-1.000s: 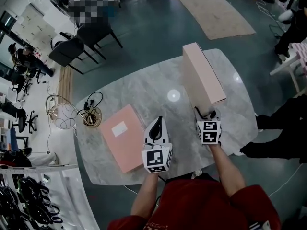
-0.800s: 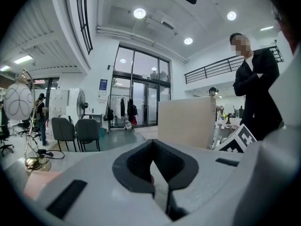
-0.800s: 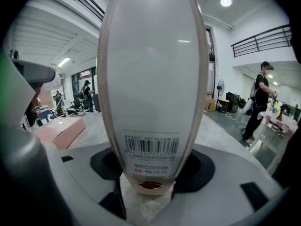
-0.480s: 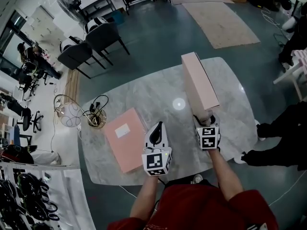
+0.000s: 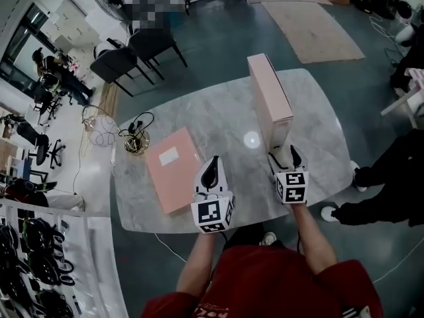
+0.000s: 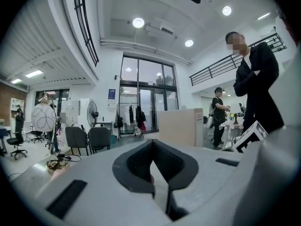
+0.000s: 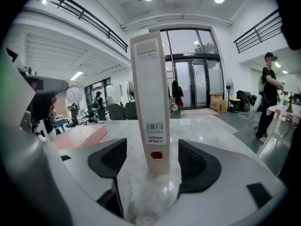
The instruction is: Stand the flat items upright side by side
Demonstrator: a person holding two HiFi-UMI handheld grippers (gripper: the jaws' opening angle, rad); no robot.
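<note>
**Freestanding binder could topple on the pull-back**

The upright binder stands on its bottom edge on the right half of the table, with its spine facing the person. The right gripper has just been opening its jaws. They now gape about as wide as they go, with the spine between them but neither pad touching it, so nothing supports the binder. My worry is the retreat: if a pad clips the spine on the way out, the tall, narrow binder could rock and fall flat, or skid on the smooth marble.

The flat binder lies well apart, near the left edge. The left gripper hovers beside it with its jaws pressed together and nothing in them. It has to open before it can grip. A cover lying flush on the stone gives little edge to catch, so the binder may slide instead of lifting. Swinging it upright too close to the other could knock both over.
</note>
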